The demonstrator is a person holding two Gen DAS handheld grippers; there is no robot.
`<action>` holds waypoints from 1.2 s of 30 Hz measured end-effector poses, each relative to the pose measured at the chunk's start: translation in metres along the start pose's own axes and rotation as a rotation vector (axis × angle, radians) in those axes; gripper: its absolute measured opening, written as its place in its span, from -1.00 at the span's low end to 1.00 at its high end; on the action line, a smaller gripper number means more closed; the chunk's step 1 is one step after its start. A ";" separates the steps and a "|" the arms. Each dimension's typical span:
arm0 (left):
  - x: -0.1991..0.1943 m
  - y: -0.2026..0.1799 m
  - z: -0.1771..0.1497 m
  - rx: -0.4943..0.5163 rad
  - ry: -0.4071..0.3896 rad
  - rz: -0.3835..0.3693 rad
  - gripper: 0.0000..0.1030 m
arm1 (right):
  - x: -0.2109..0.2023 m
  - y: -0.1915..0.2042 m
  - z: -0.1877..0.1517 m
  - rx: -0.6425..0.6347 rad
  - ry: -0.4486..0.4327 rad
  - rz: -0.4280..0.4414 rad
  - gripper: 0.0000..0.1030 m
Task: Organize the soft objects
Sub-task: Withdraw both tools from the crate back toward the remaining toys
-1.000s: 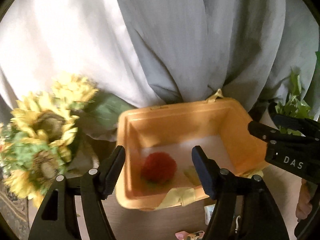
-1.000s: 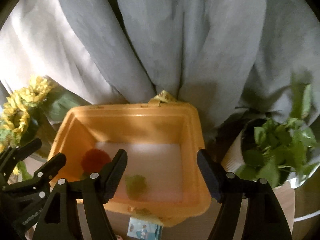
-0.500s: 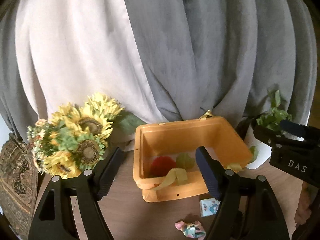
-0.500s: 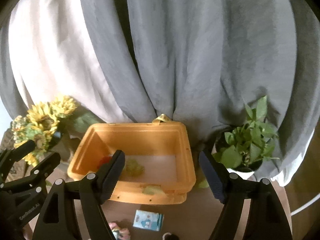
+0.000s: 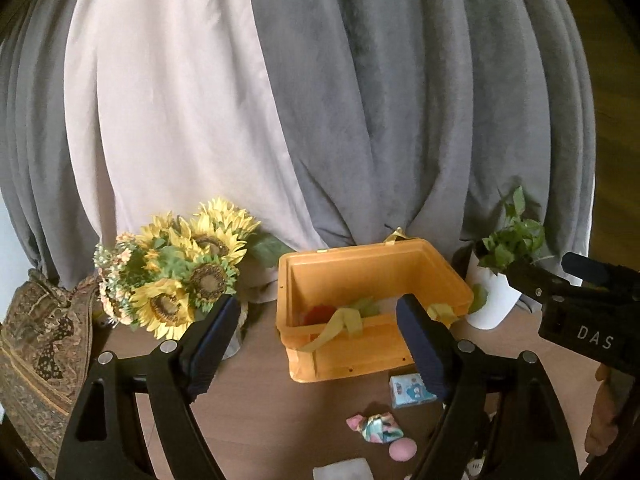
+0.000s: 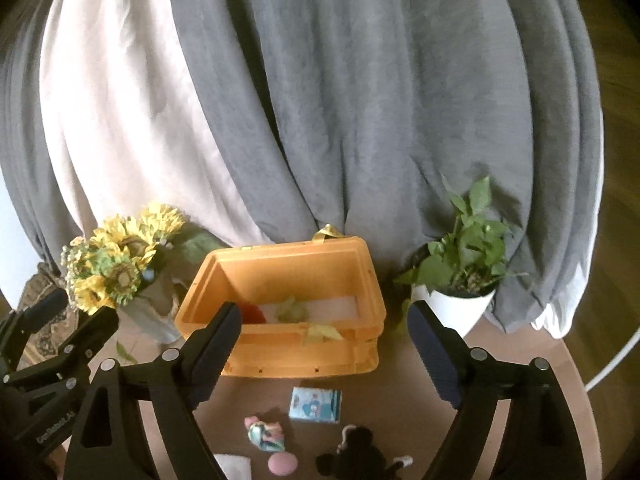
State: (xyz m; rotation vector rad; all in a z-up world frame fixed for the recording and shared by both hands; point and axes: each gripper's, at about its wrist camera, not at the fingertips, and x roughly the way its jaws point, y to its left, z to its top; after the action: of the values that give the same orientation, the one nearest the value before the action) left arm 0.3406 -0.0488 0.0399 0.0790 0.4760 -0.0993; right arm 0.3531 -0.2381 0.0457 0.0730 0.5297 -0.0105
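Both hand-held grippers, left [image 5: 318, 342] and right [image 6: 324, 354], gape empty; black plush toy [image 6: 354, 454] lies below, nearest the right.

I see a brown table [image 6: 400, 400] carrying an orange crate [image 6: 300, 356]. Just in front of the crate: tissue pack [image 6: 315, 405], patterned cloth bundle [image 6: 266, 434], pink ball [image 6: 282, 463], black plush [image 6: 356, 456].

From my seat the orange bin [image 6: 280, 344] stands open on top; only a yellow strap [image 5: 340, 322] drapes over its near rim; sunflowers [image 6: 116, 264] crowd its left side and a potted plant [image 6: 460, 280] its right; grey curtain [image 6: 360, 100] closes off the back; on the brown table [image 6: 400, 408] before it lie a small packet [image 6: 315, 405], a patterned bundle [image 6: 266, 434], a pink ball [image 6: 282, 463] and a black plush [image 6: 360, 456], with bare lanes between.
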 end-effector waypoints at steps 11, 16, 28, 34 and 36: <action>-0.036 0.005 -0.033 -0.006 -0.011 0.039 0.71 | -0.041 0.008 -0.037 -0.001 -0.059 -0.050 0.67; -0.042 0.007 -0.050 0.002 0.017 0.040 0.74 | -0.052 0.012 -0.055 -0.008 -0.055 -0.053 0.67; -0.046 0.008 -0.094 0.025 0.094 0.021 0.74 | -0.060 0.015 -0.093 -0.023 -0.024 -0.075 0.67; -0.049 0.011 -0.112 0.035 0.112 0.005 0.74 | -0.060 0.022 -0.112 -0.048 -0.002 -0.068 0.67; -0.049 0.010 -0.119 0.046 0.120 -0.005 0.74 | -0.059 0.023 -0.118 -0.052 0.011 -0.058 0.67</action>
State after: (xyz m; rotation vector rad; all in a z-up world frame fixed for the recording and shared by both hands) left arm 0.2444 -0.0235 -0.0424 0.1298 0.5942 -0.1112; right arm 0.2437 -0.2069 -0.0248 0.0064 0.5428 -0.0528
